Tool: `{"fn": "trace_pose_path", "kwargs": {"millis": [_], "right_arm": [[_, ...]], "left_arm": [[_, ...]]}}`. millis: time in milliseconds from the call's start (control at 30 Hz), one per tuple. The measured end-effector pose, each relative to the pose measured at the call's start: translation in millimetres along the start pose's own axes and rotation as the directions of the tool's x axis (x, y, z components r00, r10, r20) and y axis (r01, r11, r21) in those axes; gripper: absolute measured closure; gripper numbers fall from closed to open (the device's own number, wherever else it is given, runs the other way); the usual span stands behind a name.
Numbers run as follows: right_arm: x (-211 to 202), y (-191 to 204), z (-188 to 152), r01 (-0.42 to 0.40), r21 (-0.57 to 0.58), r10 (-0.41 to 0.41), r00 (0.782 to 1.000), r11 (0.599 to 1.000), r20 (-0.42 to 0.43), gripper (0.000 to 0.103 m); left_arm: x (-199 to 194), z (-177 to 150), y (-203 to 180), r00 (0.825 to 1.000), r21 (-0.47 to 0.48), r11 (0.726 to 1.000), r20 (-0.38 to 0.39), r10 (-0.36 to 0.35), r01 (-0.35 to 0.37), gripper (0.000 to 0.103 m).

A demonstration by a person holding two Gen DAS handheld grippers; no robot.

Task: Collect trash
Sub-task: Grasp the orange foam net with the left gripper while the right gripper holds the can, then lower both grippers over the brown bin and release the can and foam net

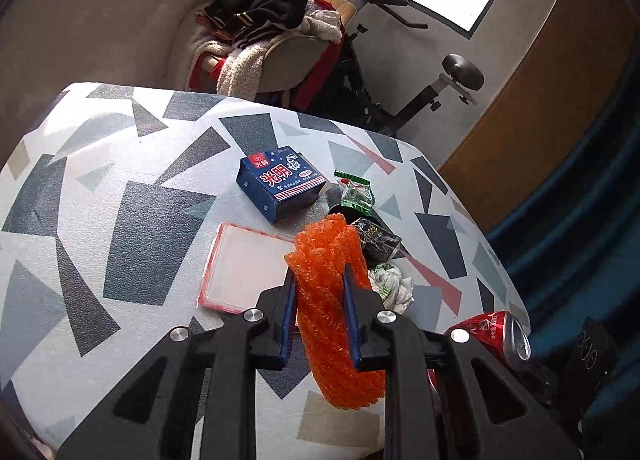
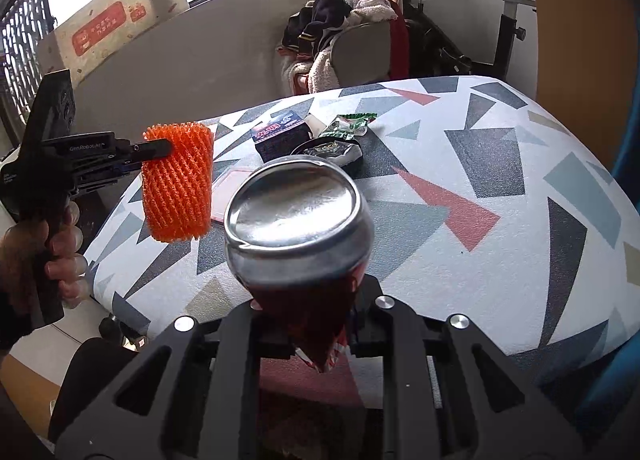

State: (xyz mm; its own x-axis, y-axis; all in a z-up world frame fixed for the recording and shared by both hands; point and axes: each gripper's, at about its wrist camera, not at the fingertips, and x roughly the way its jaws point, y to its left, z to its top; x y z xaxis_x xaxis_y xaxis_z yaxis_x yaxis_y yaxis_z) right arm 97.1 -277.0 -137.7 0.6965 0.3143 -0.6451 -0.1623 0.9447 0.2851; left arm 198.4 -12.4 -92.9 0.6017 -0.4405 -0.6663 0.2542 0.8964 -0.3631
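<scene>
the left tool (image 1: pixel 320 280) pinches an orange foam net sleeve (image 1: pixel 336 300) between its blue pads, lifted clear above the patterned table (image 1: pixel 140 188); the sleeve's long axis runs roughly upright. the right tool (image 2: pixel 316 324) is clamped on one crushed red can (image 2: pixel 298 220), its silver end facing the camera. on the table lie one blue carton (image 1: pixel 280 184), one pink-rimmed tray (image 1: pixel 244 264), one green wrapper (image 1: pixel 356 192), one black packet (image 1: pixel 378 238) and one crumpled paper wad (image 1: pixel 390 286). a chair heaped with clothes (image 1: pixel 272 24) stands behind the table.
</scene>
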Motion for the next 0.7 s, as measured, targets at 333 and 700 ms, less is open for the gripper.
{"fn": "trace_pose_path", "kwargs": {"millis": [333, 700], "right_arm": [[-25, 36, -26, -0.053, -0.044, 0.051, 0.998, 0.998, -0.037, 0.082], [-17, 60, -74, -0.105, -0.049, 0.093, 0.973, 0.993, -0.21, 0.082]], "left_arm": [[-72, -100, -19, 0.999, 0.187, 0.982, -0.035, -0.004, 0.011, 0.083], [-89, -173, -3, 0.996, 0.095, 0.995, -0.088, -0.023, 0.032, 0.083]]}}
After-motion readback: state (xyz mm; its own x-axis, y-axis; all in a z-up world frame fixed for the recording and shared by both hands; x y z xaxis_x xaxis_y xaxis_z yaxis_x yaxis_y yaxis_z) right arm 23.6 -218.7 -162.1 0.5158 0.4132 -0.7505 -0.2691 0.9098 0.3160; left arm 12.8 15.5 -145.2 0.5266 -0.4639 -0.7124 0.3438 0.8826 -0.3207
